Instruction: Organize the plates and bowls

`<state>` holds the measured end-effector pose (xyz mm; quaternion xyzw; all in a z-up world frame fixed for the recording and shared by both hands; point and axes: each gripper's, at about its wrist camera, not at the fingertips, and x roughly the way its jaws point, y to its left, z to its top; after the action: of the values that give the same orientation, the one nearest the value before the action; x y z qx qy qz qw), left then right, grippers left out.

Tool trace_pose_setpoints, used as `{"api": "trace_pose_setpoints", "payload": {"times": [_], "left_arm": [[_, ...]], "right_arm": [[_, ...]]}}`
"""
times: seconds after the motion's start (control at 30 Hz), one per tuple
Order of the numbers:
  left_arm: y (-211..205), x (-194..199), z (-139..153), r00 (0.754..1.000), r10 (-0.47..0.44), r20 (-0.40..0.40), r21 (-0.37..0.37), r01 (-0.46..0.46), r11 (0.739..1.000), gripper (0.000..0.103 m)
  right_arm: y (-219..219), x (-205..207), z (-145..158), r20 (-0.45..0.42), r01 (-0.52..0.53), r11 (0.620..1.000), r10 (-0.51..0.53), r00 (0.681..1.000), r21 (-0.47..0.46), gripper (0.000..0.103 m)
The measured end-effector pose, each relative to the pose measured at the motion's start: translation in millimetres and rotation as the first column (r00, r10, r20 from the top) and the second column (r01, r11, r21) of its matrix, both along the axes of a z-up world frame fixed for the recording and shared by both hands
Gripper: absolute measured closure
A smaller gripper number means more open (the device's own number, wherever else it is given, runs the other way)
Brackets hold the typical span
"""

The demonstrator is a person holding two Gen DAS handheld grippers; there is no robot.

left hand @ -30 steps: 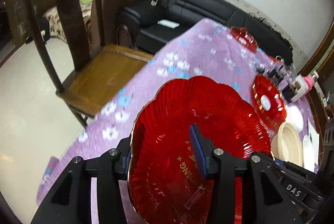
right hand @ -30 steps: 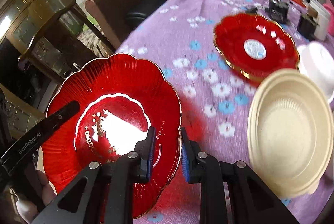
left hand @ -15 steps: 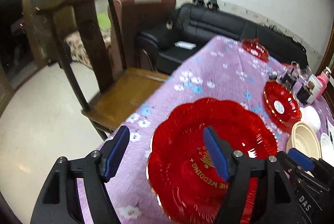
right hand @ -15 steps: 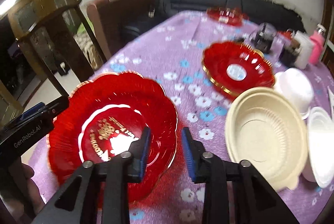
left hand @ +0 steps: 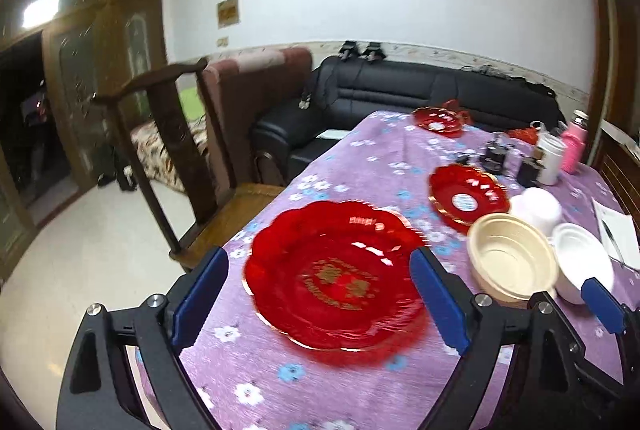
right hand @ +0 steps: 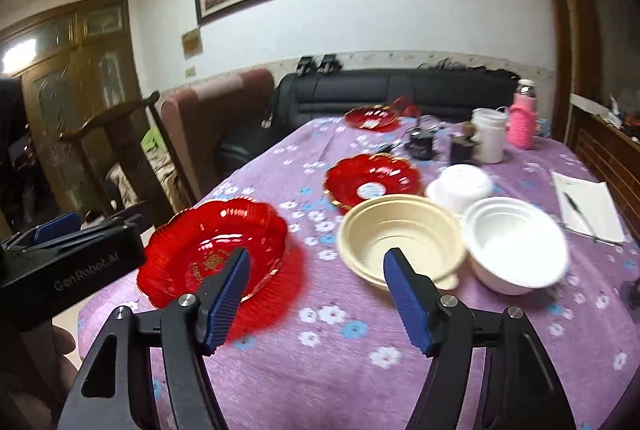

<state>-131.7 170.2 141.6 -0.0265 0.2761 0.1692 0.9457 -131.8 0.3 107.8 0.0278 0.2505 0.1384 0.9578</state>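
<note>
A large red scalloped plate lies on the purple flowered tablecloth near the front left corner. My left gripper is open, raised above and behind the plate, holding nothing. My right gripper is open and empty, raised between the red plate and a beige bowl. A smaller red plate lies farther back. White bowls sit right of the beige bowl.
An upturned white bowl, a third red plate, cups, a pink bottle and dark items stand at the far end. Paper with a pen lies right. A wooden chair stands by the table's left edge.
Both grippers let go of the large red plate, opened wide and pulled up and back. The plate now rests on the tablecloth.
</note>
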Motion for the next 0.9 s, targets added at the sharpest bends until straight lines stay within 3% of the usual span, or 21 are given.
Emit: {"api": "trace_pose_setpoints", "payload": {"times": [0.2,0.37,0.5,0.67,0.77,0.9], "left_arm": [[-39,-9,11,0.997,-0.075,-0.015,0.039,0.075,0.996,0.011],[-50,-23,34,0.993,-0.113,0.014,0.051,0.113,0.992,0.011],[-46,-33,64,0.990,-0.129,0.061,0.072,0.125,0.990,0.010],[-13,-41,102,0.978,-0.122,0.171,0.096,0.106,0.990,0.003],[14,-36,131,0.966,-0.155,0.209,0.111,0.134,0.985,0.003],[42,-43,202,0.935,-0.207,0.287,0.165,0.165,0.972,0.003]], "right_arm": [[-40,-26,17,0.067,0.076,0.997,-0.077,0.995,0.023,0.028],[-72,-48,53,0.124,0.137,0.986,-0.147,0.981,0.092,0.027],[-94,-69,102,0.206,0.175,0.970,-0.208,0.956,0.168,0.022],[-102,-94,175,0.319,0.145,0.954,-0.227,0.920,0.262,0.010],[-88,-93,229,0.357,0.105,0.973,-0.175,0.917,0.205,0.010],[-78,-90,295,0.426,0.137,0.984,-0.174,0.888,0.117,0.009]]}}
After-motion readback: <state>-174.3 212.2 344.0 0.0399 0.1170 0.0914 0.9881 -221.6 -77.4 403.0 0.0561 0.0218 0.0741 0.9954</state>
